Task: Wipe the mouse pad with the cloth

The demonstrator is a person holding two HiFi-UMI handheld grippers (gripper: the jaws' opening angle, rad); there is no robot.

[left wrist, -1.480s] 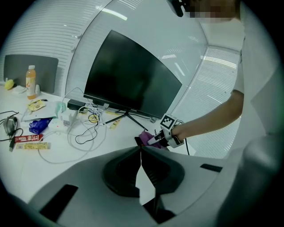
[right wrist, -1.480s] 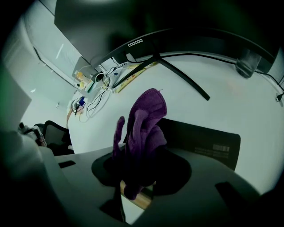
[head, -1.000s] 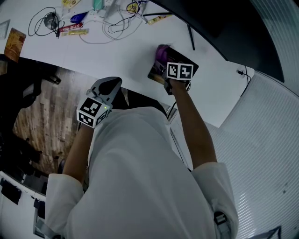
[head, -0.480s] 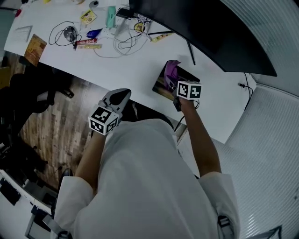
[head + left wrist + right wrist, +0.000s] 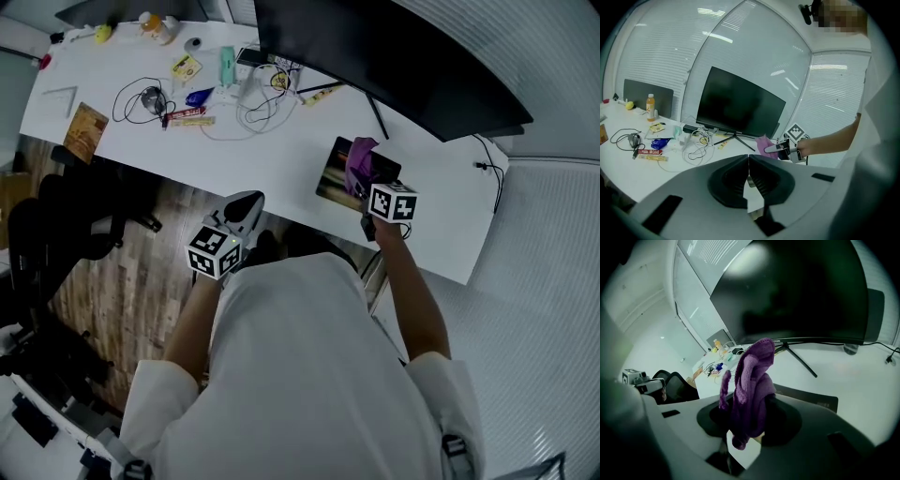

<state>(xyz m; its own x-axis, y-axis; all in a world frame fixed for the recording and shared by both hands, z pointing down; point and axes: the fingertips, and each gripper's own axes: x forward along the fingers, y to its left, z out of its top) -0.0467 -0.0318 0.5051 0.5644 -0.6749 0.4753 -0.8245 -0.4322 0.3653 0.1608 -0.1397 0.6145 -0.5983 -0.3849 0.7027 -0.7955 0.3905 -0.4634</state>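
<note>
Right gripper [image 5: 750,414] — jaws pinching a bunched purple cloth [image 5: 753,376], which stands up out of them, one loose end hanging below. Held over the mouse pad [image 5: 333,174]; whether the cloth touches the pad cannot be told.

Mouse pad: dark, rectangular, flat on the white desk [image 5: 281,150], near its front edge and below the monitor [image 5: 384,56].

Left gripper [image 5: 749,164] — jaws pressed together, nothing between them. Held off the desk's front edge, close to the person's body, over the wood floor [image 5: 122,291], well apart from the pad.

Desk, left half: loose cables [image 5: 251,111], small packets and wrappers, a bottle [image 5: 649,105] at the far edge.

Monitor: dark screen, on a thin-legged stand [image 5: 797,356] just behind the pad.

Chair [image 5: 75,225]: black, by the desk's left end.

Person: white short sleeves, bare forearms, one gripper in each hand.
</note>
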